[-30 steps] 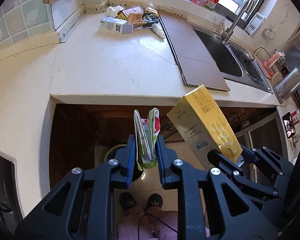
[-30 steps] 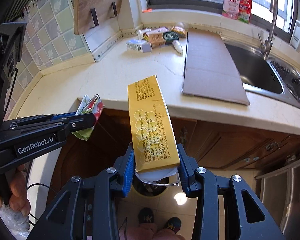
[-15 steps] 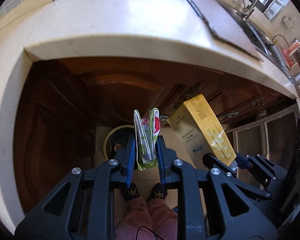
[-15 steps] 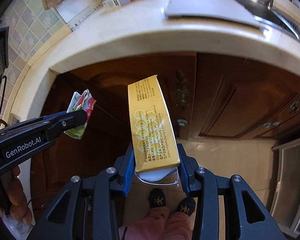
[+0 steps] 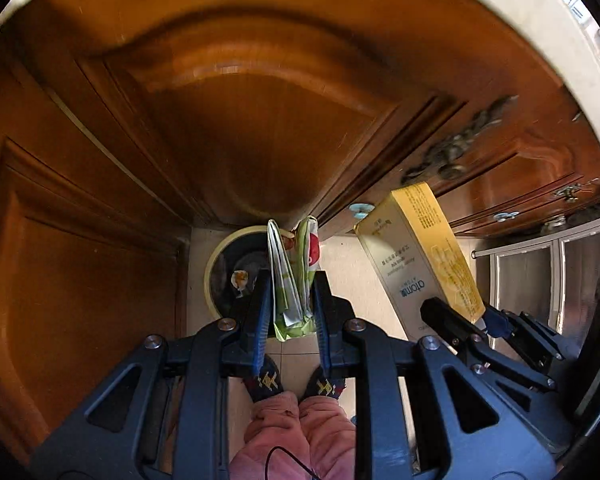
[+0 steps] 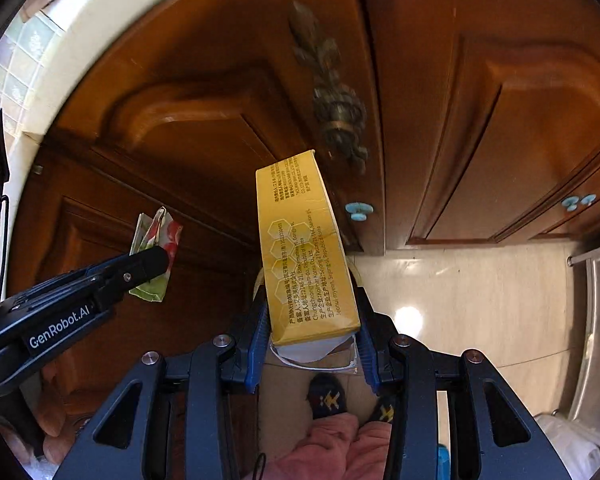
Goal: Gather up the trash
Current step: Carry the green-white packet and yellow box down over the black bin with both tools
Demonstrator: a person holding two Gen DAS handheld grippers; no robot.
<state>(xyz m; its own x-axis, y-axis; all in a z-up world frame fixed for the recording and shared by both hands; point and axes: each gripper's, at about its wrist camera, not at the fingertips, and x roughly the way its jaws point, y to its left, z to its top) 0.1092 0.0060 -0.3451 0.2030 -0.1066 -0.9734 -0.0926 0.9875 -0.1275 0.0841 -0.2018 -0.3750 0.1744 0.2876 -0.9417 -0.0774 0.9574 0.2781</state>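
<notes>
- Trash: two pieces in hand. We've got the folded green-and-red wrapper (image 5: 294, 276) clamped in the left gripper (image 5: 290, 304), jaws pinched narrow on it, and the yellow carton (image 6: 306, 248) held across its lower end by the right gripper (image 6: 310, 336), jaws at a moderate width set by the carton.
- Both pieces are in the air in front of the brown cabinet doors (image 5: 228, 128), below the countertop edge (image 5: 540, 32). Neither touches anything but its own pads.
- Step in hand, as we read it: carry-to-bin. Pick is done; drop is not yet done.
- Round bin (image 5: 220, 268) sits on the tiled floor (image 6: 480, 300) at the foot of the cabinets. In the left wrist view the wrapper lines up roughly over its right-hand rim; the carton sits off to the right of it, over bare floor.
- In the right wrist view the bin is mostly hidden behind the carton, only a sliver of rim shows, so we can't tell how well the carton is aligned from there.
- Next move calls for: centre the wrapper over the opening, then spread the jaws. The carton needs a shift toward the bin first, and it's long, so going in end-first looks safer than flat.
- Pose: both grippers point steeply down, side by side, close but apart. Our feet in patterned socks (image 5: 266, 380) stand just short of the bin.
- Risk: light wrapper may catch the rim or stick to a pad.
</notes>
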